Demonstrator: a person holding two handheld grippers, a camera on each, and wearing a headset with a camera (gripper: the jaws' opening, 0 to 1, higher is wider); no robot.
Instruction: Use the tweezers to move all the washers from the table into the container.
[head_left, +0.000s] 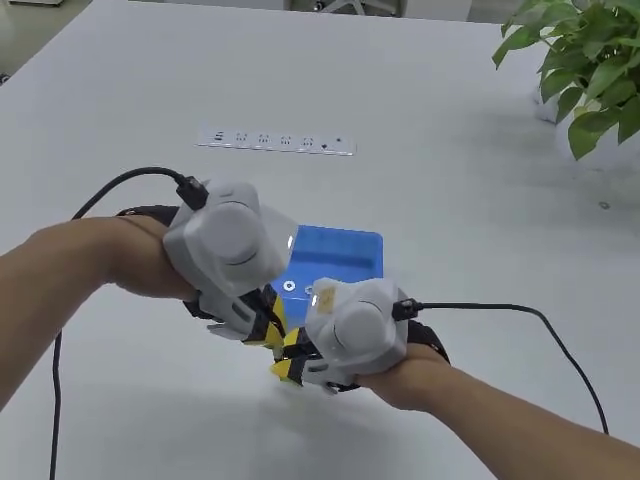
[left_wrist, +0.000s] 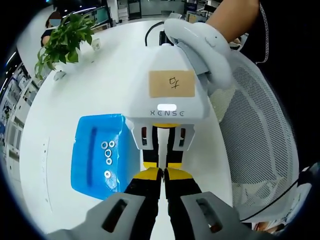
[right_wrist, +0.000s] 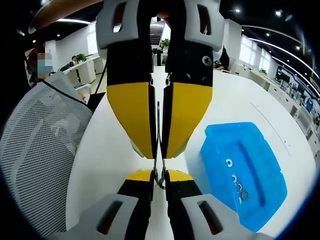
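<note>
At the near edge of the blue container (head_left: 350, 250), the left gripper (left_wrist: 163, 176) and right gripper (right_wrist: 159, 178) meet tip to tip, both pairs of jaws pinched together on the thin tweezers (right_wrist: 159, 150). Several washers (left_wrist: 108, 153) lie inside the container.

- The left gripper (head_left: 270, 328) and right gripper (head_left: 288, 362) are overlooked closely by the head view.
- Each gripper view is aimed into the opposing jaws.
- The container (head_left: 345, 255) beside them is shared.
</note>
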